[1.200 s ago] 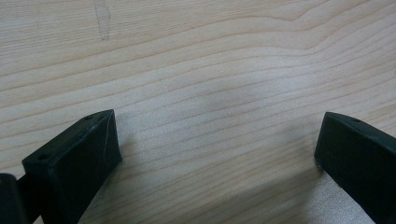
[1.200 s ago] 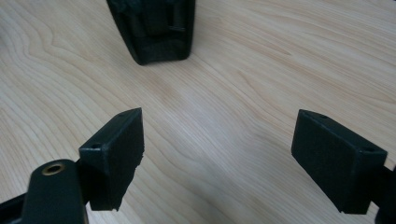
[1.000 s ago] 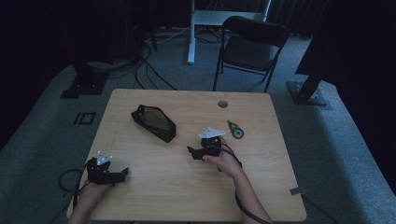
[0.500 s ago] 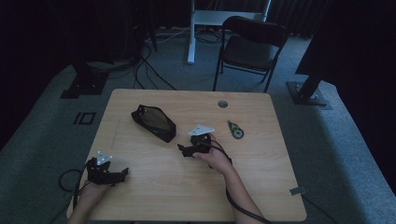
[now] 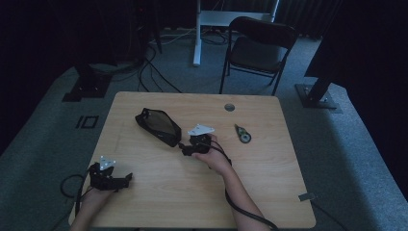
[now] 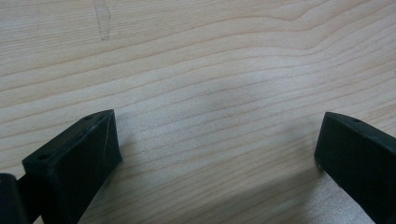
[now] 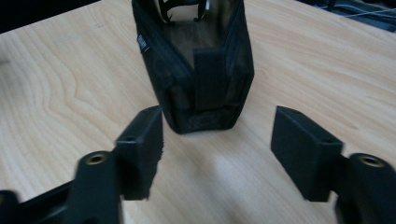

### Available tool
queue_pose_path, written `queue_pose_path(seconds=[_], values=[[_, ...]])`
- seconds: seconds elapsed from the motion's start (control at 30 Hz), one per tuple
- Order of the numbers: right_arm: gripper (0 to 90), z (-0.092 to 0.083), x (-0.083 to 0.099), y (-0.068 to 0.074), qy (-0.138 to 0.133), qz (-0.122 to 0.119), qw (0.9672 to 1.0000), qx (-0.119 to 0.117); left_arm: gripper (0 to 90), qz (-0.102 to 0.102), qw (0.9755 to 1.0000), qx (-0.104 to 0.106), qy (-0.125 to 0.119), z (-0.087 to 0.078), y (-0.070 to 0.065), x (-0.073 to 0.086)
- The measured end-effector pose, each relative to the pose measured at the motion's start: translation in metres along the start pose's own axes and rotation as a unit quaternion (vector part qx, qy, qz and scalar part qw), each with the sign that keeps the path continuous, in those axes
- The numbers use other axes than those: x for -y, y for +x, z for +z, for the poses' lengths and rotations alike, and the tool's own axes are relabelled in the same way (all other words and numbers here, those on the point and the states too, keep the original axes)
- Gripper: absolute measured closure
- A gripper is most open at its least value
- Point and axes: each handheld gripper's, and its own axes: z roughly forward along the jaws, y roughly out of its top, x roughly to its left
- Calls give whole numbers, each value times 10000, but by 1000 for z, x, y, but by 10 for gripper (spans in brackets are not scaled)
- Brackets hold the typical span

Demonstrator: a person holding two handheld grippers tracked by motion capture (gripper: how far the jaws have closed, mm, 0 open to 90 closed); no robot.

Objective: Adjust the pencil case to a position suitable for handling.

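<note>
Right claw [image 7: 217,149] closing, black mesh pouch [image 7: 196,60] just ahead, seemingly untouched

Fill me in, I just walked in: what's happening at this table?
A person works with two grippers. The right gripper is reaching for a black mesh pouch; its jaws have just been closing, but the pouch lies just ahead of them, not gripped. The left gripper rests open near the table edge.

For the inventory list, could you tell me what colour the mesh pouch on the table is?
Black, the mesh pouch shows best in the right gripper view.
</note>
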Motion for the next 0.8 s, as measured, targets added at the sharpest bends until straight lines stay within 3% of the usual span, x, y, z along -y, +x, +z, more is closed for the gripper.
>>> queue_pose_path(seconds=[0.63,0.8], values=[[678,25,-13,0,111,-150,9998,-119,2,12,10000,12,-10,0,0,1],[722,28,-14,-1,165,-187,9995,-169,2,10,10000,12,-11,0,0,1]])
